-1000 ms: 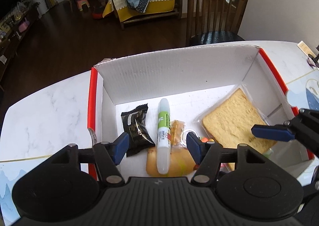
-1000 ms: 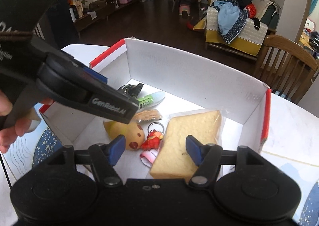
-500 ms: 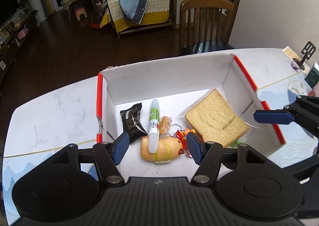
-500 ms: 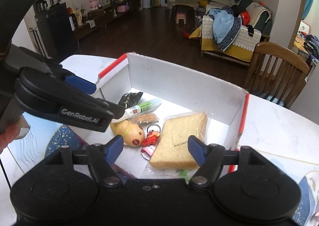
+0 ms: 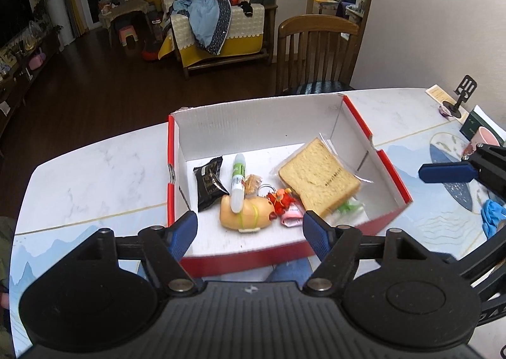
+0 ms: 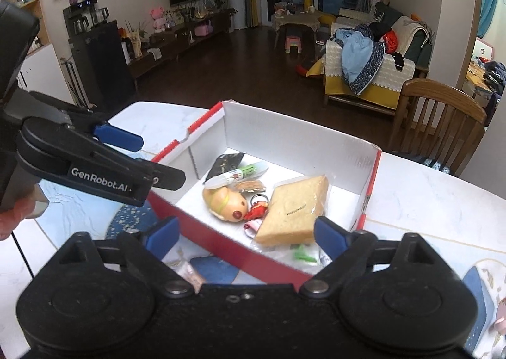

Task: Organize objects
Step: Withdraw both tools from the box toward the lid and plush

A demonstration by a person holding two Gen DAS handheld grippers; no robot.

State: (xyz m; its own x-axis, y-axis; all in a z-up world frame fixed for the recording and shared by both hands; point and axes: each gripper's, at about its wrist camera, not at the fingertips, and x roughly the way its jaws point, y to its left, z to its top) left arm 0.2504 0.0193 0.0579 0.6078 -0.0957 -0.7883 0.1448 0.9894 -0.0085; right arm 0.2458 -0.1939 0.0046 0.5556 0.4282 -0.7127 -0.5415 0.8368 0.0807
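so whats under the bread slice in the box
The wrapped bread slice covers most of it. A green-and-clear packet pokes out at its near edge, on the floor of the box. What else lies beneath cannot be seen.

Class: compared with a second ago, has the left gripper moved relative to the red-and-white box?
Yes. The left gripper has pulled up and back from the box: its fingertips, earlier over the box floor, now sit at the near wall, jaws opening, nothing between them.
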